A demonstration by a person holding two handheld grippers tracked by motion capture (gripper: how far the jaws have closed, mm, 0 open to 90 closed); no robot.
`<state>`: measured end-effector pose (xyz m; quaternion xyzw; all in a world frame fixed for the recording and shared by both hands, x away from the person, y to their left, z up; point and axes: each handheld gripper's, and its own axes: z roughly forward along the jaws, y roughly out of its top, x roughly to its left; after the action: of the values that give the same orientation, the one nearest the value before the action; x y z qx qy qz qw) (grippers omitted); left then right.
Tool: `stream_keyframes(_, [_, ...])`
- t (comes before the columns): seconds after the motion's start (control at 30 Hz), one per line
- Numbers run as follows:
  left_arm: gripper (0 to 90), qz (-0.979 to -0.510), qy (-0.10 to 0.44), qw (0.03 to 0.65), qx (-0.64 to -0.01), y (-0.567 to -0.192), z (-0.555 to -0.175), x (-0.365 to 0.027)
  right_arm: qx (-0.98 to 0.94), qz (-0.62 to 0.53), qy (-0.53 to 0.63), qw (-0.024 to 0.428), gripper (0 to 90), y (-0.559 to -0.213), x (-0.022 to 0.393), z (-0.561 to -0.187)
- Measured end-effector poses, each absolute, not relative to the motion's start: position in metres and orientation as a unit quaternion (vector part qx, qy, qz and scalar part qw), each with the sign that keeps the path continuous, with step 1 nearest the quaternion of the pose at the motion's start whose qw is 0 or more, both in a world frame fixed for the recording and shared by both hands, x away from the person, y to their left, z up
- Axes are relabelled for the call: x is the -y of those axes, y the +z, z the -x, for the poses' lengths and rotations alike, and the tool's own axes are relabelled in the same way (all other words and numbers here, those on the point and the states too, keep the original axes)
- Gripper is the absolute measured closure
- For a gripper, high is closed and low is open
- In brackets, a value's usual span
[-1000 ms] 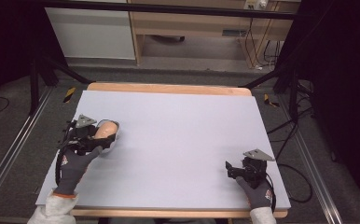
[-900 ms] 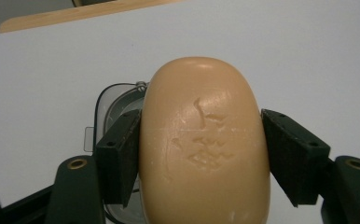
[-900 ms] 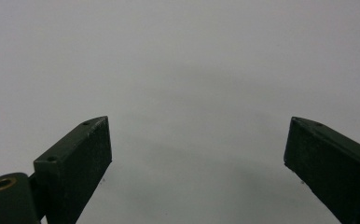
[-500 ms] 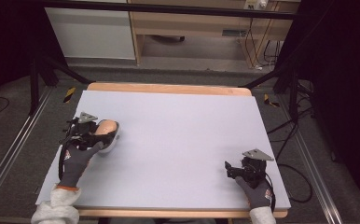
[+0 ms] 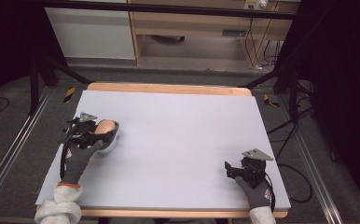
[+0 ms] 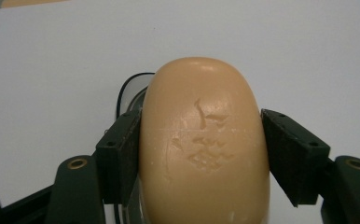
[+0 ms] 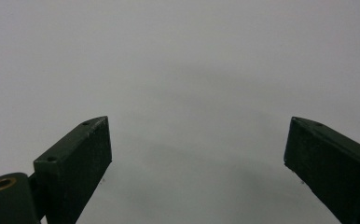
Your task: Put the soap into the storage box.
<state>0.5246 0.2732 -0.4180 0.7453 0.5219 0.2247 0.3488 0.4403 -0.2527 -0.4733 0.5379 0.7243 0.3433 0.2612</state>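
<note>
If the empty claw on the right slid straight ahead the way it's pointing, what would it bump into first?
Probably nothing: ahead of the right claw, its open jaws frame just bare white tabletop, as far as its own view shows.

Table (image 5: 183,116): pale lavender-grey top with a light wood edge along the far and near sides. Floor (image 5: 178,77): grey, matte. Metal rails (image 5: 10,154) run alongside the table — one left, one right. Beyond: a wooden desk (image 5: 192,23) and a white cabinet (image 5: 92,32). Black cables (image 5: 285,130) lie at right. Surroundings dark — lighting concentrated on the table.
</note>
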Motion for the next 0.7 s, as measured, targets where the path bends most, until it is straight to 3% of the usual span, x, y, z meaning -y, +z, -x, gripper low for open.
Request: stream_keyframes(0.7, [31.7, -0.743, 0.217, 0.346, -0.530, -0.431, -0.531, -0.275, -0.724, -0.539, 0.342, 0.261, 7.4, -0.474, 0.253, -0.441])
